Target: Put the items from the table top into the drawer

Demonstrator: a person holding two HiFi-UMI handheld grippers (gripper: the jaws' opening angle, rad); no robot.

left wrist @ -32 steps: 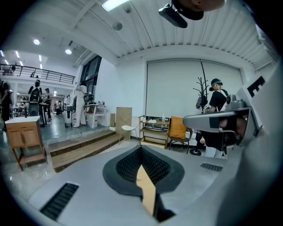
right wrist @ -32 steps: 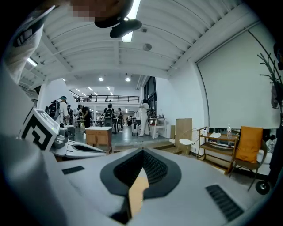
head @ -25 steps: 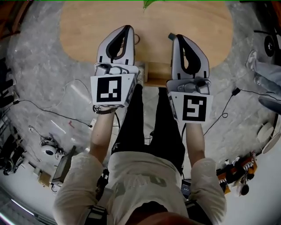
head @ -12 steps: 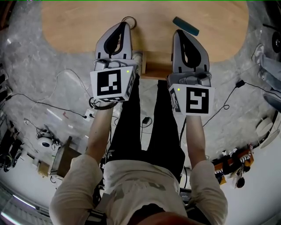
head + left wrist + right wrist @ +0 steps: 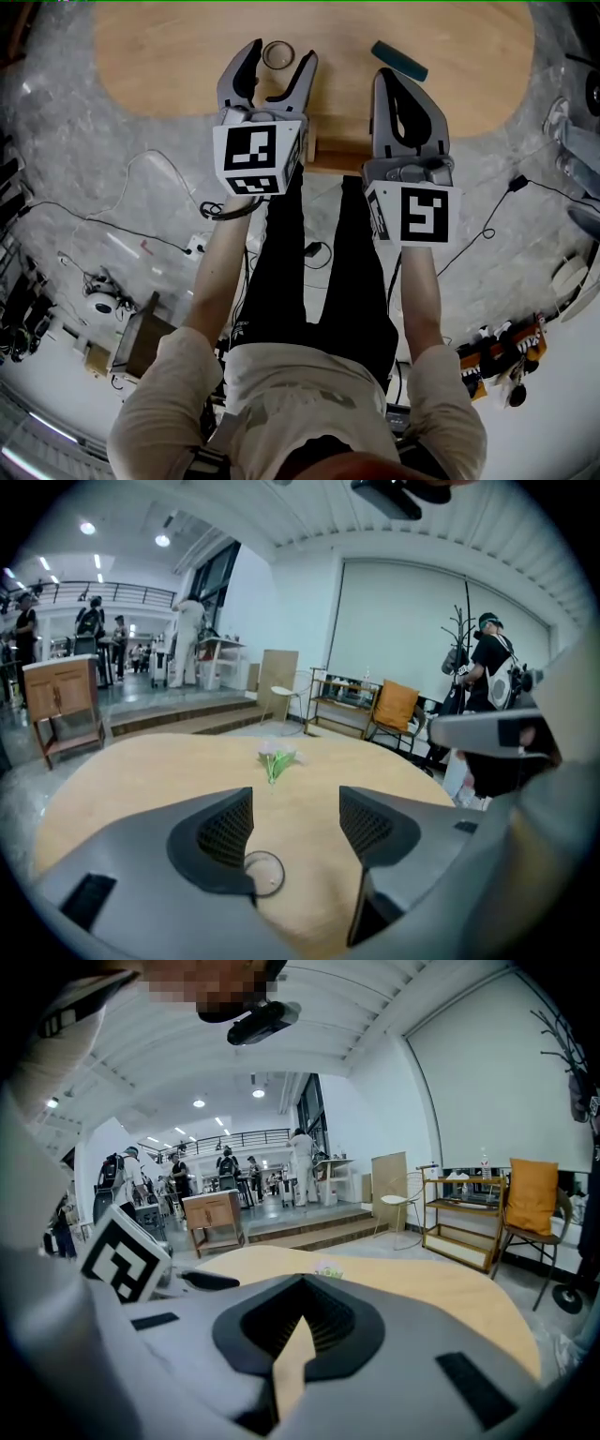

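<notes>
The oval wooden table [image 5: 169, 56] fills the top of the head view, above a grey floor strewn with cables [image 5: 141, 178]. The print on the person's shirt [image 5: 300, 394] is too faint to read. Each gripper's cube [image 5: 255, 159] bears a black-and-white square marker. The left gripper [image 5: 295, 803] has just been opening; its jaws stand wide, gripping nothing. The right gripper [image 5: 387, 77] has its jaws together and is empty. The drawer [image 5: 330, 150] sits between them at the table's near edge. A dark teal bar [image 5: 398, 59] lies just beyond the right gripper, a thin ring [image 5: 277, 53] between the left tips, and a green sprig [image 5: 275, 759] farther off.
</notes>
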